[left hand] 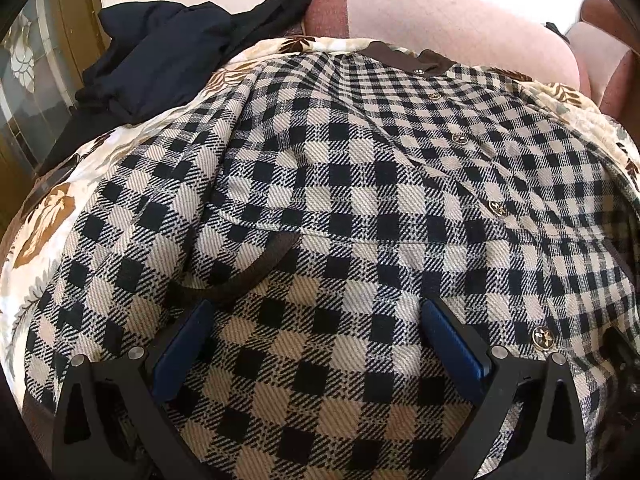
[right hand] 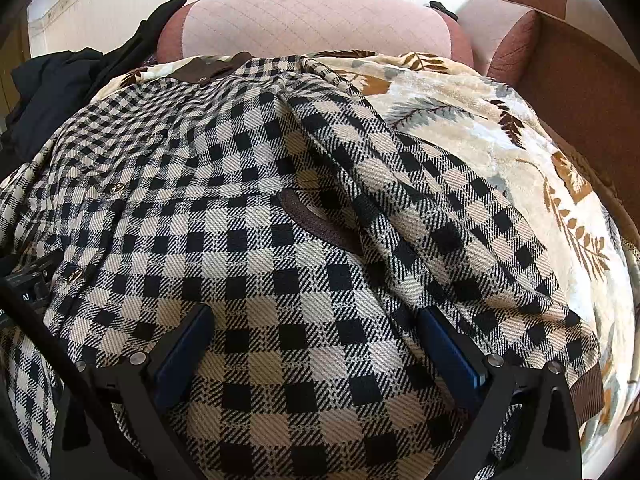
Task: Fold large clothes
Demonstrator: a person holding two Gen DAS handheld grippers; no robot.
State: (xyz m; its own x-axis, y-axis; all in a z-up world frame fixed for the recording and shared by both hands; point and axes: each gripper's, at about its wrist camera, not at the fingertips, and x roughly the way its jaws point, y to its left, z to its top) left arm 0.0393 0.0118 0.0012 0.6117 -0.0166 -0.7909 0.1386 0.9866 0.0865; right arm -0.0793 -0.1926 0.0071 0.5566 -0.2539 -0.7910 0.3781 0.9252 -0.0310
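Observation:
A large black-and-cream checked jacket (left hand: 360,184) with a brown collar (left hand: 404,56) and gold star buttons (left hand: 541,338) lies spread on a leaf-print blanket (left hand: 44,216). My left gripper (left hand: 316,320) is open, its blue pads (left hand: 184,344) pressed low over the jacket's lower part, by a brown-trimmed pocket (left hand: 256,268). In the right wrist view the jacket (right hand: 248,184) fills the frame, a sleeve (right hand: 460,216) lying along its right side. My right gripper (right hand: 312,324) is open, with the checked cloth between its blue pads (right hand: 452,352).
A pile of dark clothes (left hand: 160,48) lies at the far left on the blanket; it also shows in the right wrist view (right hand: 60,92). Pink cushions (right hand: 304,20) and a brown sofa arm (right hand: 576,92) stand behind and to the right. The leaf-print blanket (right hand: 520,152) shows right of the sleeve.

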